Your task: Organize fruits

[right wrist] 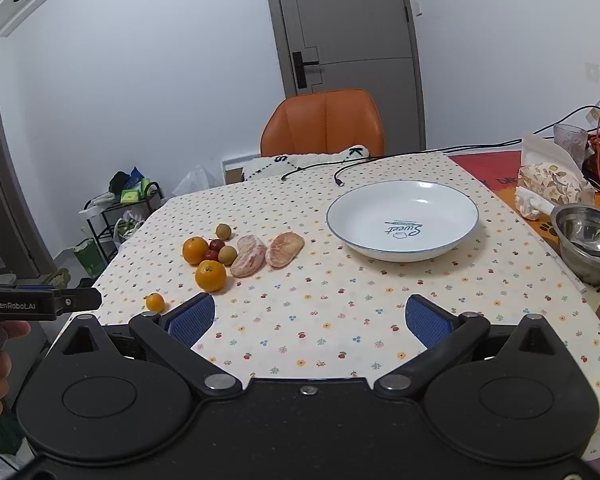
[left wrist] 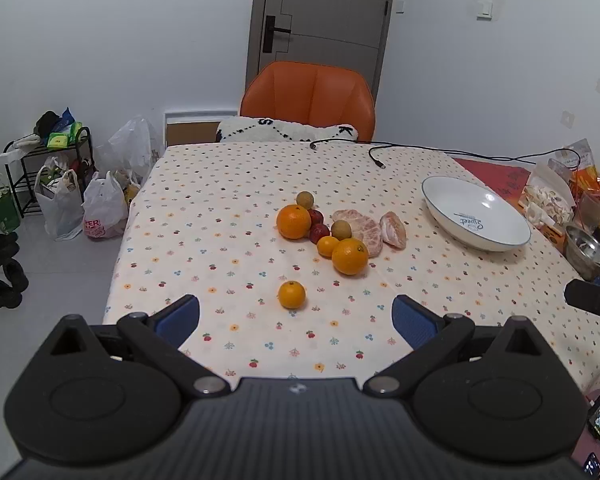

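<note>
A cluster of fruit lies mid-table: two big oranges [left wrist: 293, 221] [left wrist: 350, 256], a small orange [left wrist: 327, 246], red fruits [left wrist: 319, 232], two brownish round fruits [left wrist: 341, 229], and two peeled pomelo pieces [left wrist: 362, 229] [left wrist: 393, 230]. One small orange [left wrist: 291, 295] sits alone nearer me, just ahead of my left gripper [left wrist: 296, 320], which is open and holds nothing. An empty white plate [right wrist: 452, 204] stands to the right of the fruit. My right gripper [right wrist: 310, 320] is open over bare cloth in front of the plate, with the fruit cluster [right wrist: 210, 275] off to its left.
A steel bowl [right wrist: 588, 240], snack bags [right wrist: 550, 188] and a glass crowd the table's right edge. Black cables [left wrist: 380, 152] lie at the far edge before an orange chair [left wrist: 308, 100]. Bags and a rack [left wrist: 52, 184] stand on the floor to the left.
</note>
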